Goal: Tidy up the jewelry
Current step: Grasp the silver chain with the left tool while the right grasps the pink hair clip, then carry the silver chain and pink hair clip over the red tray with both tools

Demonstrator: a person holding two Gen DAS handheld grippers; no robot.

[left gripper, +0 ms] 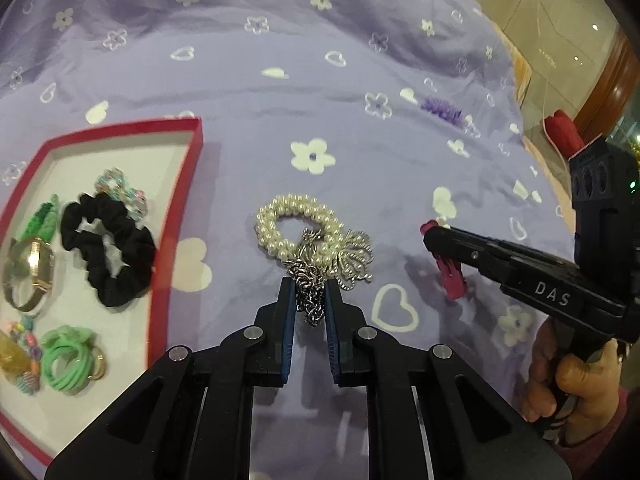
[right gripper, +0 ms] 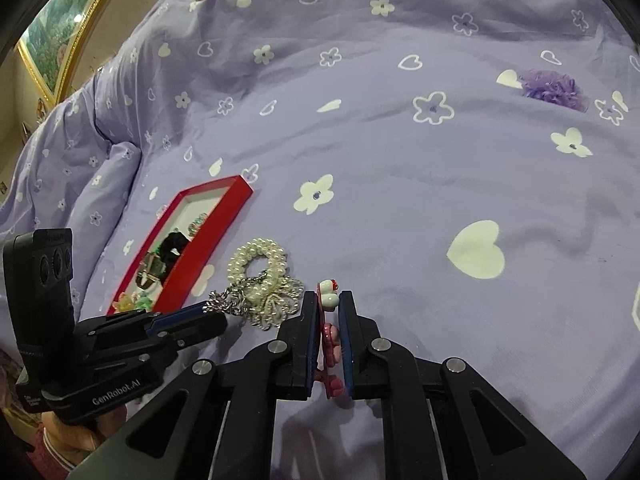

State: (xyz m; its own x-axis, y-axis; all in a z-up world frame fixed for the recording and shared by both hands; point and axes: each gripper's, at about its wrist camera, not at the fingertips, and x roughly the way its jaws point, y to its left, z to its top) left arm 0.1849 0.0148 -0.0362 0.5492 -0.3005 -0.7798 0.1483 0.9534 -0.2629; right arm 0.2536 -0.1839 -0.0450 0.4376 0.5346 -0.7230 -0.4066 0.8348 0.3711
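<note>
Left gripper (left gripper: 311, 286), nearest the left camera: blue pads pinched narrow on a silver chain (left gripper: 310, 300), links bunched between them. Chain runs forward into a tangle with the pearl bracelet (left gripper: 298, 224), which lies flat on the purple bedspread (left gripper: 280, 120) just beyond the fingertips. Right gripper (right gripper: 329, 294): jaws clamped on a pink hair clip (right gripper: 330, 336) held edge-up, a small white-and-red charm at its tip. A hand (left gripper: 576, 380) grips the right tool's handle. Left of the pearls, red box (left gripper: 176, 216), open, white inside, holding a black scrunchie (left gripper: 110, 250), a gold-faced watch (left gripper: 34, 268), green hair ties (left gripper: 66, 360) and beaded pieces. Far right on the spread, a purple frilly scrunchie (right gripper: 554, 89), well apart.
</note>
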